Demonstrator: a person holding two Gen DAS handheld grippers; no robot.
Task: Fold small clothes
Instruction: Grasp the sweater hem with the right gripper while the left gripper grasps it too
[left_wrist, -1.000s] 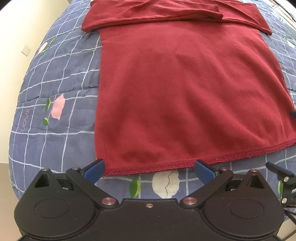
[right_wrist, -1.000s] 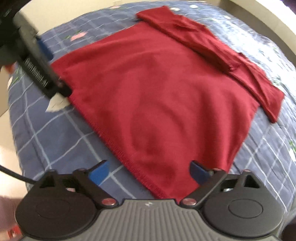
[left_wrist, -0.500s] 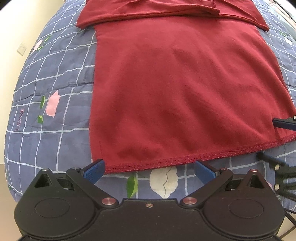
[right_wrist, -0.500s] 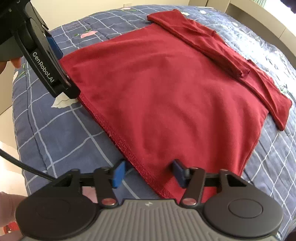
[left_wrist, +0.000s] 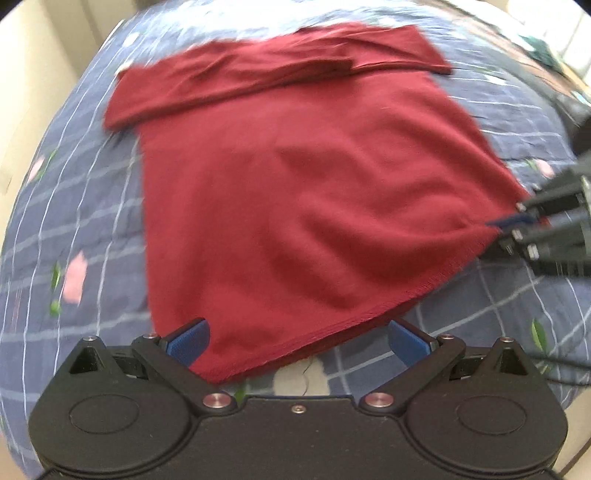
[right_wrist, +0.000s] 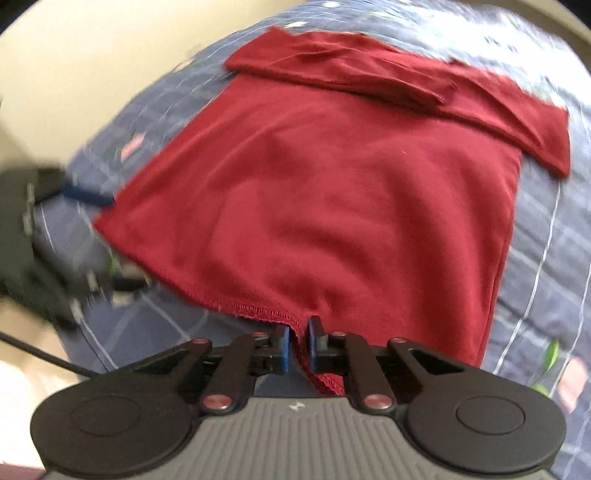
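One dark red shirt (left_wrist: 303, 192) of soft knit cloth is lying spread on a blue quilt (left_wrist: 74, 206) that is showing a white grid and small pink flowers. The shirt body is forming a rough rectangle; its two sleeves are lying folded across the far end, toward 12 o'clock in both views. A stitched hem is running along the near edge.

Right gripper (right_wrist: 297, 349): jaws are closing, blue pads almost together with the hem corner bunched between them at 6 o'clock of the right wrist view; cloth is puckering up into the pinch.

Left gripper (left_wrist: 295, 341): jaws are standing wide and released, the other hem corner lying between the two blue pads (left_wrist: 188, 341), the left pad overlapping the cloth edge; whether it is touching, I cannot tell.

Both views are blurring at the edges. Count: one shirt, two grippers.
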